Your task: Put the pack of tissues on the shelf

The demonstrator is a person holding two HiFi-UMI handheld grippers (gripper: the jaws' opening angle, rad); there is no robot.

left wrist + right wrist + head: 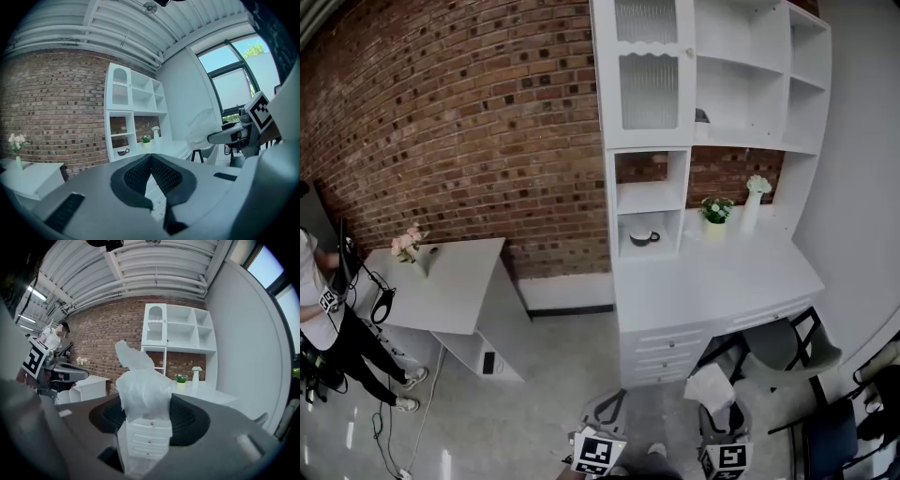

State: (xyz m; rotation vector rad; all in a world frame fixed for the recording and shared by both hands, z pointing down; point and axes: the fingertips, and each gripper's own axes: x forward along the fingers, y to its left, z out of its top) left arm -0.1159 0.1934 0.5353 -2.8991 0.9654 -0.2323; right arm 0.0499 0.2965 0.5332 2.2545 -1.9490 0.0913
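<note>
Tissue pack [143, 390] clamped between right tool [145, 416] (upright).

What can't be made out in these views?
Head view: the dark object on the shelf unit is too small to identify.
Head view: frosted doors hide what is behind them.
Right gripper view: the pack of tissues hides part of the unit's lower cubbies.
Head view: the person is cut by the left edge.

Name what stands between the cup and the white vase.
A small potted plant, plain in the head view; cup left of it, vase right.
</note>
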